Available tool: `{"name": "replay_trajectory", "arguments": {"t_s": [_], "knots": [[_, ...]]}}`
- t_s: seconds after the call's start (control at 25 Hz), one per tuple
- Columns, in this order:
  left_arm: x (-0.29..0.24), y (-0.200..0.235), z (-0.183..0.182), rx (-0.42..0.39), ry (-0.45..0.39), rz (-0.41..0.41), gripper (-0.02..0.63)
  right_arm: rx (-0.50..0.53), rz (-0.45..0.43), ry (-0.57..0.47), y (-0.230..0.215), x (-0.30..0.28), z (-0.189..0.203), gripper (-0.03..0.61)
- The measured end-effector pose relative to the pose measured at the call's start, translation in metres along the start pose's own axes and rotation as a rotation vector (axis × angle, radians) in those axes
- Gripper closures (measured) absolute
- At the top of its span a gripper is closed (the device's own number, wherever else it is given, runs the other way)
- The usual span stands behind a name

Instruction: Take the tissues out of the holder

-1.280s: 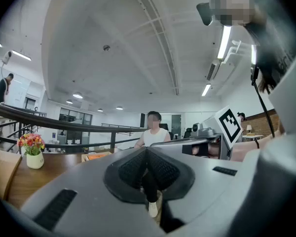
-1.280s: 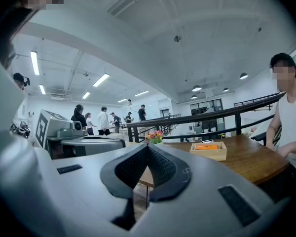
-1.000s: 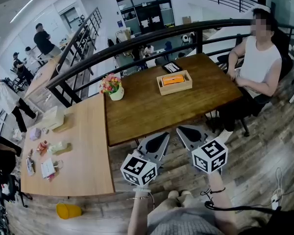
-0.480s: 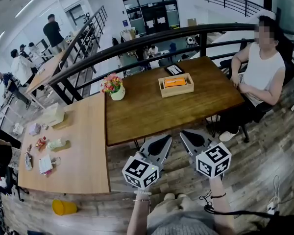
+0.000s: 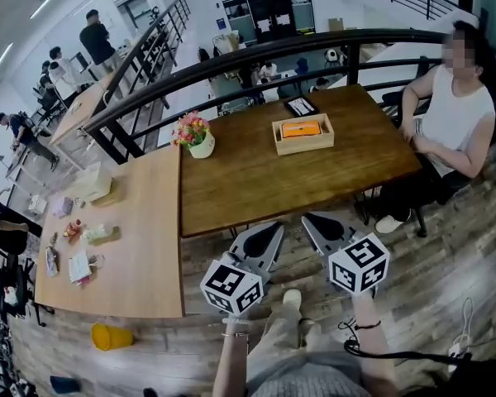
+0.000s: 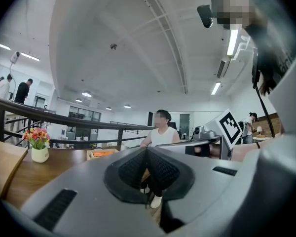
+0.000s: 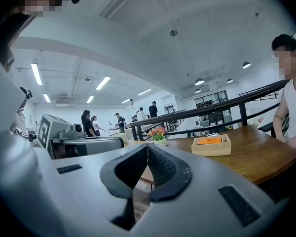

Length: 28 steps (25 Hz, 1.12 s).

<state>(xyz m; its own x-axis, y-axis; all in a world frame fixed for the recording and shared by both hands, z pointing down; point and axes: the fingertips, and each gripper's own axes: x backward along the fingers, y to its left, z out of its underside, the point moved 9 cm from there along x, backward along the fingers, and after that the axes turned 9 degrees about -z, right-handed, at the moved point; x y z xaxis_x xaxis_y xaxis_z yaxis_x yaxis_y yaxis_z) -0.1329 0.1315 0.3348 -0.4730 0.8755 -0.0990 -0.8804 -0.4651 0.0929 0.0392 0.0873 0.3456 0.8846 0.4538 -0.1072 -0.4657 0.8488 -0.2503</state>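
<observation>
Holds the left gripper [image 5: 274, 227] low over the plank floor [image 5: 446, 246], just short of the near edge of the dark wooden table [image 5: 248, 188]. Clenches it on nothing: in the left gripper view [image 6: 147, 149], ribbed pads [image 6: 130, 169] pressed together at the tips, only open room beyond.

Holds the right gripper [image 5: 307, 218] just beside the left, also short of the table edge. Clamps it closed and empty too: in the right gripper view [image 7: 148, 146], pads [image 7: 160, 167] meeting along one seam.

Finds the wooden tissue holder [image 5: 302, 145] well apart from both tools, on the far half of the dark table, near a seated person in a white sleeveless top [image 5: 455, 122]. Lying flat inside the holder, an orange pack of tissues [image 5: 301, 128], touched by neither gripper. Seen again ahead of each tool: holder [image 7: 211, 148] with the orange pack [image 7: 208, 141] to the right of the right gripper's jaws, and holder [image 6: 102, 154] low and left of the left gripper's.

At the table's far left corner, apart from the holder, a white pot of pink and yellow flowers [image 5: 200, 145]. Edge to edge on the left, a lighter wooden table [image 5: 145, 255] strewn with small things too small to name. Behind both tables, a black railing [image 5: 231, 63]. On the floor by the light table's near corner, a yellow container [image 5: 112, 336] on its side.
</observation>
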Motion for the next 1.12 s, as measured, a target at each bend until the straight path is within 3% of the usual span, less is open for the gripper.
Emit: {"name": "replay_trajectory", "arguments": {"t_s": [0.52,1.12], "knots": [[-0.049,0.021,0.0,-0.003,0.01,0.05,0.606,-0.002,0.008,0.024,-0.037,-0.023,-0.007,0.566],[-0.123,0.056,-0.021,-0.026,-0.017,0.176,0.606,0.028,0.112,0.005,-0.089,-0.044,-0.037,0.566]]}}
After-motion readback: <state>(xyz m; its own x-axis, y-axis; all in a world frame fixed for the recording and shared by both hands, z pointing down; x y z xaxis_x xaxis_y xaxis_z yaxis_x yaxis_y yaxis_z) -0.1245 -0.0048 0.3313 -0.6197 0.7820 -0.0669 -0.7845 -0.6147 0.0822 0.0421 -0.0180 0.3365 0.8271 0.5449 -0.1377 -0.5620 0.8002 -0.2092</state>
